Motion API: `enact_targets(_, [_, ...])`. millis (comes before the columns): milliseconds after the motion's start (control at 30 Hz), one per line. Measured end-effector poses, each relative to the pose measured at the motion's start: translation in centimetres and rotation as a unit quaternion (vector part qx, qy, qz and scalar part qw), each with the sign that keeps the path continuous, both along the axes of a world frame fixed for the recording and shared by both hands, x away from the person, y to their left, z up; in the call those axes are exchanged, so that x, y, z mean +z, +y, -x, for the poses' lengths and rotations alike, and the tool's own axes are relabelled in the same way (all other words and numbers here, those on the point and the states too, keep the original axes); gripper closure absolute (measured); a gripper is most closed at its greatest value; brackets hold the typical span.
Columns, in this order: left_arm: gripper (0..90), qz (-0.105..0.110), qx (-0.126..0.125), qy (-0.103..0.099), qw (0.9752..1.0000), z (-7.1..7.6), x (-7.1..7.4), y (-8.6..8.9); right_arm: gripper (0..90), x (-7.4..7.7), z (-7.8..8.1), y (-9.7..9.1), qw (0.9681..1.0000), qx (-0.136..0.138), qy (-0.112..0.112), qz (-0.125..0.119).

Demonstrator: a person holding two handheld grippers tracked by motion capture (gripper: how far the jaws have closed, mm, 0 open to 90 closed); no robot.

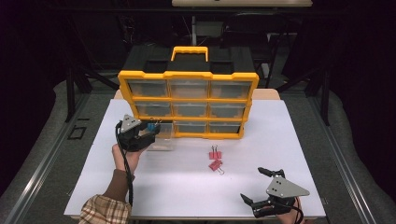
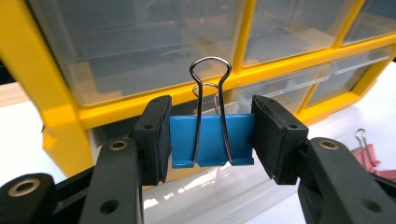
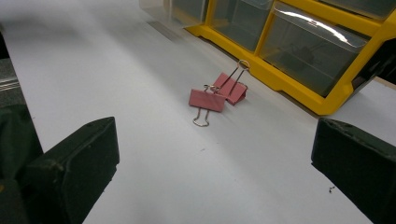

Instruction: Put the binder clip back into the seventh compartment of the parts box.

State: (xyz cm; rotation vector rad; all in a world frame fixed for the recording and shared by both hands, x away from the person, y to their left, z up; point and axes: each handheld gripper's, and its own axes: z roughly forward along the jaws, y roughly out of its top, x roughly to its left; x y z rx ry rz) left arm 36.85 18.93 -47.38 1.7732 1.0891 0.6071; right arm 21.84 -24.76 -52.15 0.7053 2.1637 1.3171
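My left gripper is shut on a blue binder clip, its pads pressing on the clip's two sides and its wire handles pointing up. In the high view the left gripper holds the blue clip over a clear drawer pulled out at the bottom left of the yellow organizer. Two pink binder clips lie on the white table in front of the organizer, also in the right gripper view as pink clips. My right gripper stands open near the table's front right edge.
The organizer has a yellow frame, clear drawers in rows of three and a carry handle on top. The white table top ends close to my right gripper. Dark floor and frame legs surround the table.
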Motion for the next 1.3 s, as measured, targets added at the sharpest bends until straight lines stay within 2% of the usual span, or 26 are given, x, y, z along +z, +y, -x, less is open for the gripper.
enact_targets(67, [49.8,-0.002,0.004,0.003,1.0000,-0.1,-0.1,0.0,0.4,0.0,0.0,0.0,1.0000,0.000,0.000,0.000])
enact_targets(100, [48.8,-0.005,0.003,0.015,0.9999,-0.5,-0.4,0.1,0.4,0.0,0.1,-0.1,1.0000,-0.001,0.000,0.002])
enact_targets(200, [31.2,-0.009,0.005,0.023,0.9997,-0.7,-0.7,0.0,0.4,0.0,0.2,-0.2,1.0000,-0.002,-0.002,0.001])
enact_targets(267, [22.5,-0.013,0.003,0.023,0.9996,-0.7,-0.6,-0.1,0.4,0.1,0.2,-0.2,1.0000,-0.002,-0.001,0.000])
enact_targets(300, [18.9,-0.017,0.003,0.016,0.9997,-0.5,-0.5,-0.3,0.4,0.0,0.1,-0.1,1.0000,-0.002,-0.002,0.002])
enact_targets(500, [8.5,-0.024,-0.004,0.002,0.9997,-0.1,0.0,-0.7,0.4,0.0,0.1,-0.1,1.0000,-0.002,-0.001,0.003])
enact_targets(600, [5.6,-0.028,-0.006,-0.008,0.9996,0.3,0.3,-1.1,0.4,0.0,0.2,-0.2,1.0000,-0.001,-0.001,0.002])
enact_targets(667, [4.3,-0.037,-0.017,-0.017,0.9990,0.8,0.7,-1.5,0.4,0.0,0.1,-0.2,1.0000,0.000,-0.001,0.001])
enact_targets(900, [1.3,-0.051,-0.037,-0.025,0.9977,1.7,1.2,-2.4,0.4,-0.1,-0.1,0.2,1.0000,0.006,0.002,0.005])
enact_targets(1167, [0.0,-0.056,-0.058,-0.025,0.9965,2.1,1.1,-3.4,0.4,0.0,0.0,0.1,1.0000,0.006,-0.001,0.002])
enact_targets(1300, [0.0,-0.060,-0.070,-0.016,0.9956,2.1,0.6,-4.1,0.4,0.0,0.0,0.1,1.0000,0.007,0.001,0.002])
